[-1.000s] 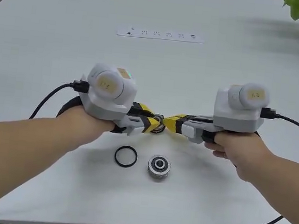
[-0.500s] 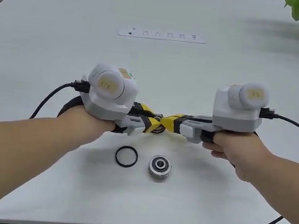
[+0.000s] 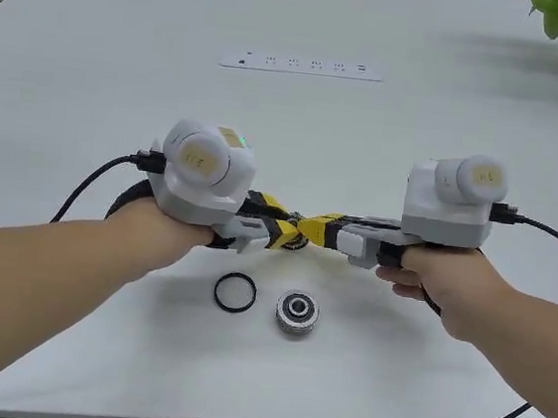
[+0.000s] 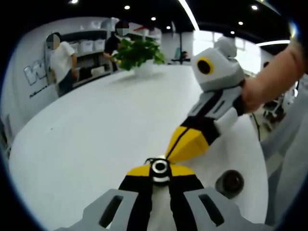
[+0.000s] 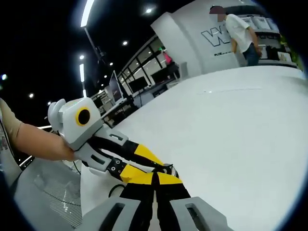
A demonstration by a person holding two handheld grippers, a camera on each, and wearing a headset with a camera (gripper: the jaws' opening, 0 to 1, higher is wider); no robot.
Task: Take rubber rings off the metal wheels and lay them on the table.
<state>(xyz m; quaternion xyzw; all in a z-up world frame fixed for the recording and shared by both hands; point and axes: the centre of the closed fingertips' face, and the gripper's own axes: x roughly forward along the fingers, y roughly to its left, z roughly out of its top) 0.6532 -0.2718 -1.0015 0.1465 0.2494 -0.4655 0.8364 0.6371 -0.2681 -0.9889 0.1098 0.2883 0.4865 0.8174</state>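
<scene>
Judging by how the tips meet, the likeliest failure is a slip. The left gripper (image 4: pixel 160 176) has its fingers pinched on a small metal wheel (image 4: pixel 160 167), and the right gripper (image 4: pixel 185 144) meets it with fingers pressed together against that wheel's rim. A pull that catches too little rubber may snap free, or tug the wheel out of the left fingers and drop it onto the surface (image 3: pixel 389 111). Whether any rubber sits between the right fingers is too small to tell. A dropped wheel could roll off toward the near edge, or strike the loose rubber ring (image 3: pixel 235 292) and the second wheel (image 3: pixel 297 311), which lie just below the fingers on the person's side. The head view shows that ring and wheel side by side, not touching. The left gripper view shows the held wheel's hub end-on between its own tips, with the second wheel beneath the right fingers. The right gripper view shows the left fingers from the side, meeting its own.
</scene>
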